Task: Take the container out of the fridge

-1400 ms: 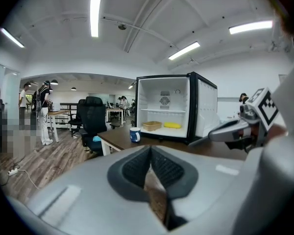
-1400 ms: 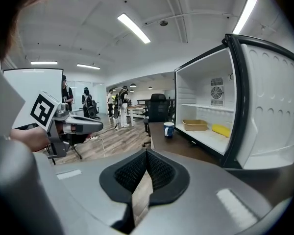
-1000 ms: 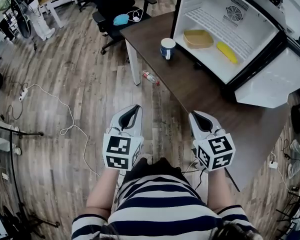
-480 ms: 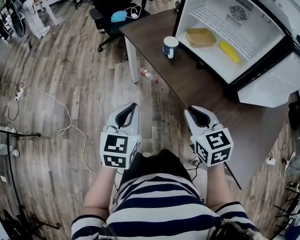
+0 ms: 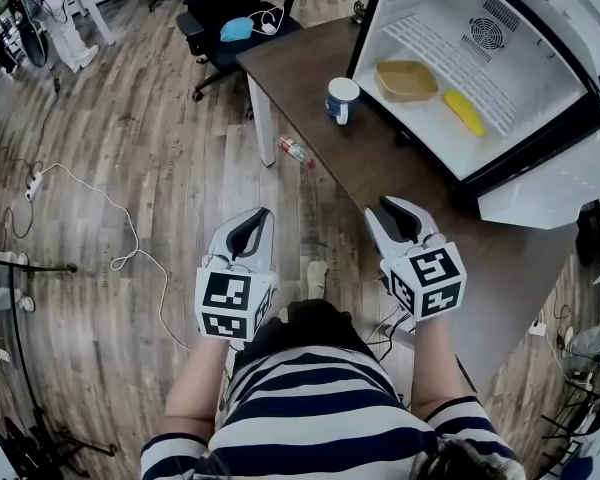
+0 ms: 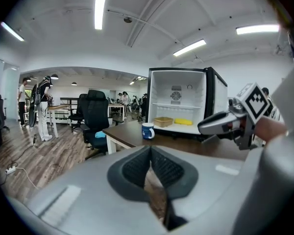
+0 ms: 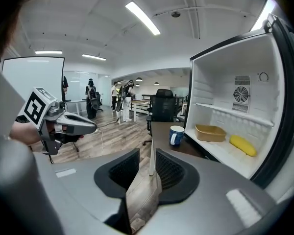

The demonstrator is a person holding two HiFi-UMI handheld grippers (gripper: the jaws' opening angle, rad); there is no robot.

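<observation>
The container (image 5: 405,80) is a shallow tan tray on the white shelf inside the open fridge (image 5: 540,28), with a yellow object (image 5: 464,111) beside it. It also shows in the right gripper view as the same tan container (image 7: 210,132). Both grippers are held low near the person's body, well short of the fridge. My left gripper (image 5: 250,230) hangs over the wooden floor, its pads meeting at the tip, empty. My right gripper (image 5: 395,218) is over the near end of the dark table (image 5: 400,178); its jaws are opening, with a gap and nothing between them.
A blue-and-white mug (image 5: 340,99) stands on the table just in front of the fridge opening. The fridge door (image 5: 555,183) hangs open at the right. A black office chair (image 5: 230,8) stands behind the table; a plastic bottle (image 5: 298,152) and a cable (image 5: 130,238) lie on the floor.
The right gripper's jaws have parted from shut to a visible gap. Both grippers have crept a little toward the table; the fridge now sits slightly further right in the head view.
</observation>
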